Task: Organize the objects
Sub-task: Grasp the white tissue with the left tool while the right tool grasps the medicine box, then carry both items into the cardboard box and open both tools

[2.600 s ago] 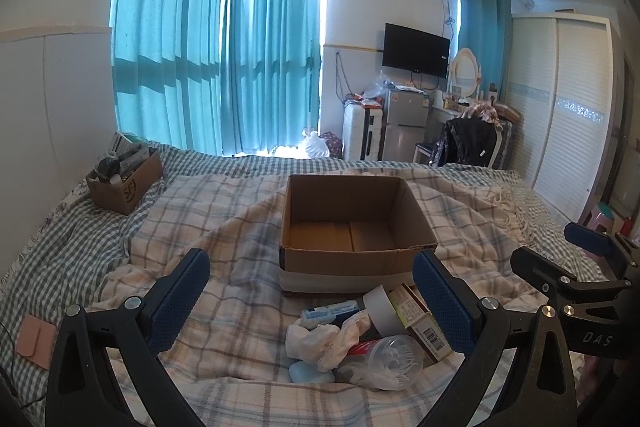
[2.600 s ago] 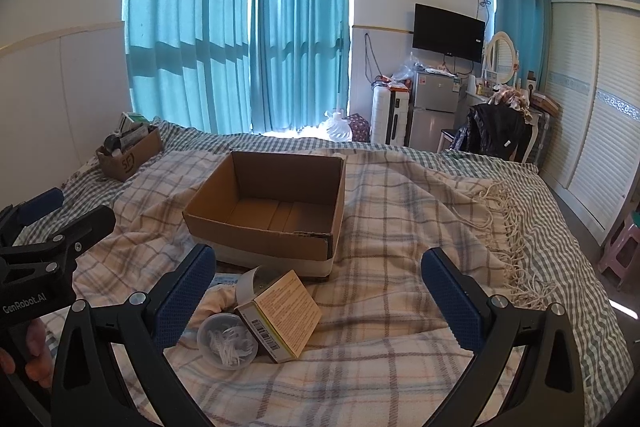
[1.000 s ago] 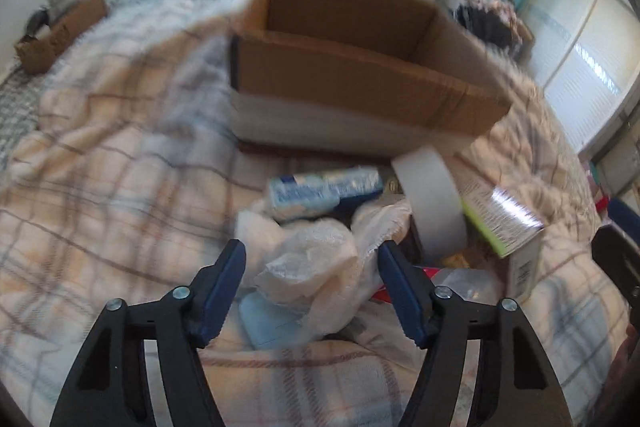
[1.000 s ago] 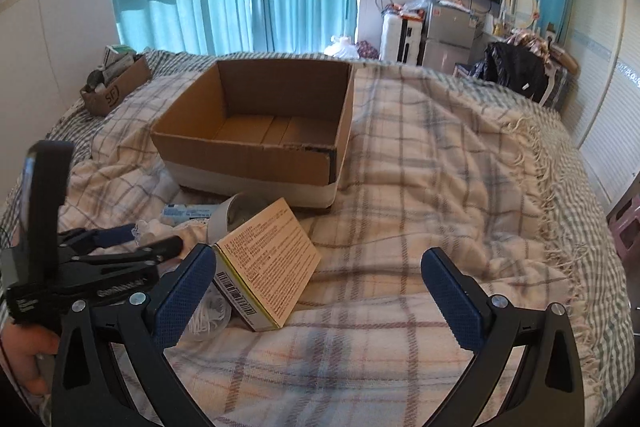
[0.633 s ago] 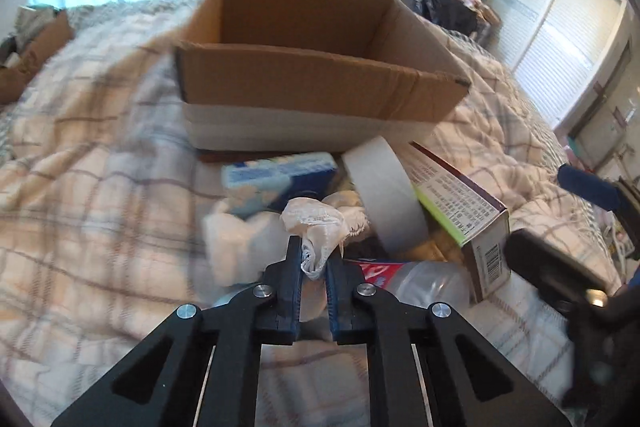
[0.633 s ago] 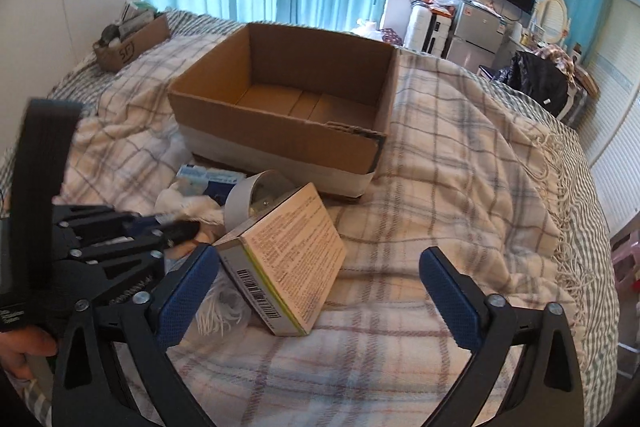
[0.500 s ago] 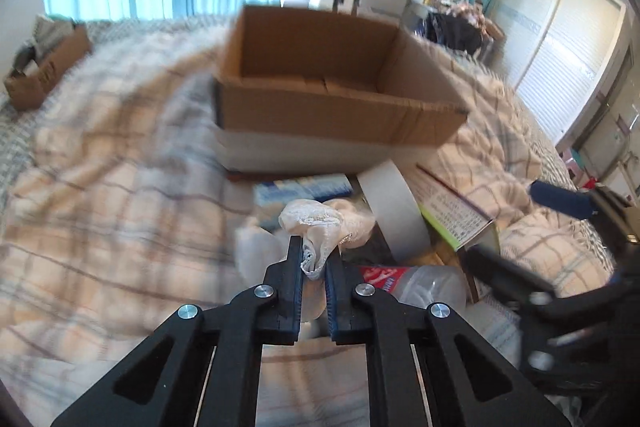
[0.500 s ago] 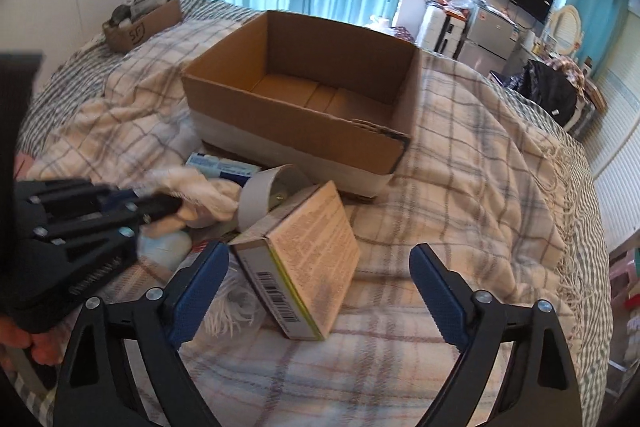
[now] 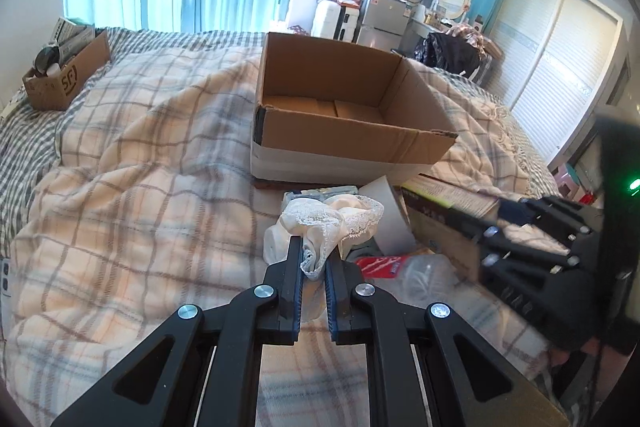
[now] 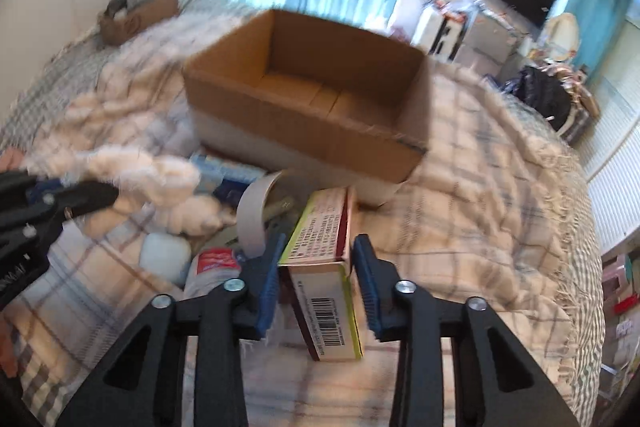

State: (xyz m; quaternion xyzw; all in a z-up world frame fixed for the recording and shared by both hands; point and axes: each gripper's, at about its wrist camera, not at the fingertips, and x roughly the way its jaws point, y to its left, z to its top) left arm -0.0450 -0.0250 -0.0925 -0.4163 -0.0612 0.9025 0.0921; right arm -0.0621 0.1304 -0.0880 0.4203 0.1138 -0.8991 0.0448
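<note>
tape roll [image 10: 253, 217] and bottle [image 10: 210, 269] beside carton [image 10: 324, 267] between right gripper [image 10: 319, 281] pads, contact unclear; left gripper [image 9: 314, 277] tight on cloth [image 9: 328, 223].

Plaid bed [image 9: 120, 187] w/ cardboard box [image 9: 344, 131]

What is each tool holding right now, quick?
Left tool: closed on the white lacy cloth.
Right tool: fingers on both sides of the yellow-edged box, closing in; a firm grip cannot be told.
</note>
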